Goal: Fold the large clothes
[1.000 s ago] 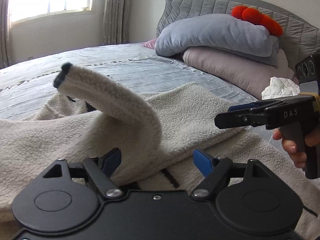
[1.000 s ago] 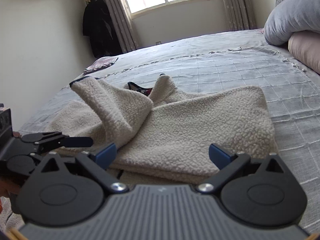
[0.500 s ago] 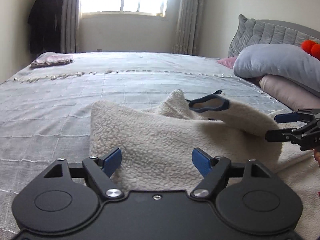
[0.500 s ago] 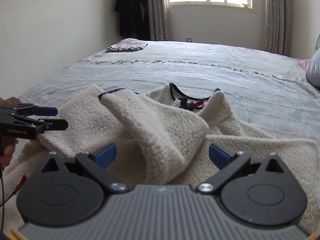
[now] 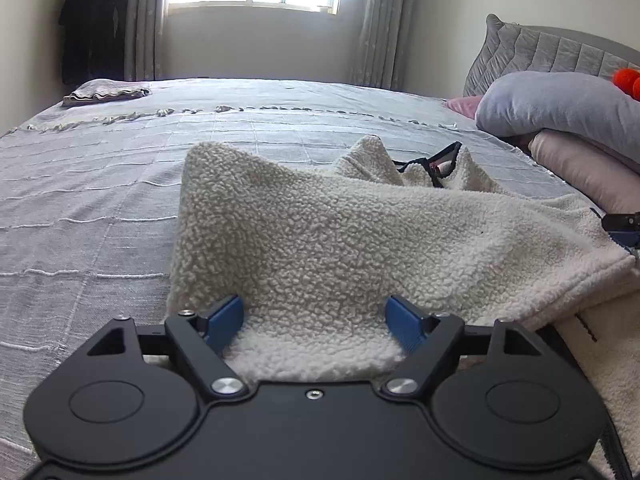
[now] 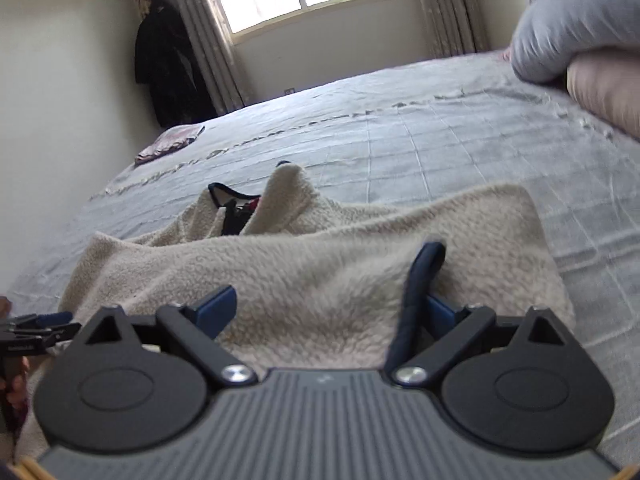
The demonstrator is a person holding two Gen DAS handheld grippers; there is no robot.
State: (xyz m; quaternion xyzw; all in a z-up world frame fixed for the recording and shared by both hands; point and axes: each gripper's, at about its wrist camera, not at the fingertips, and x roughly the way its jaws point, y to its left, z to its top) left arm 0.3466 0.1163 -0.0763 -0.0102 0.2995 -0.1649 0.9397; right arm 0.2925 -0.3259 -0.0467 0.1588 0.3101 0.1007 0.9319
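Nearest in the left wrist view, the left tongs (image 5: 314,322) are being held spread wide, released, with the cream fleece garment (image 5: 360,240) lying between the blue pads (image 5: 222,318) but not being pinched. In the right wrist view, the right tongs (image 6: 326,308) are likewise being held apart, and the dark-trimmed cuff (image 6: 424,276) is standing just inside the right-hand pad, apparently ungripped. The garment is lying on the grey bed (image 5: 100,184), with one sleeve being draped across the body and the collar (image 6: 228,200) sitting farther off.

The sleeve fold is judged to be just being laid. For it to be done well, the cuff is best being pressed flat along the body's edge rather than left upright, and the ridge under the left tongs is best being smoothed outward before any further fold is begun. Thick fleece is likely to be springing back, so slow pressure is advised. Farther away, pillows (image 5: 560,108) are being stacked by the headboard.
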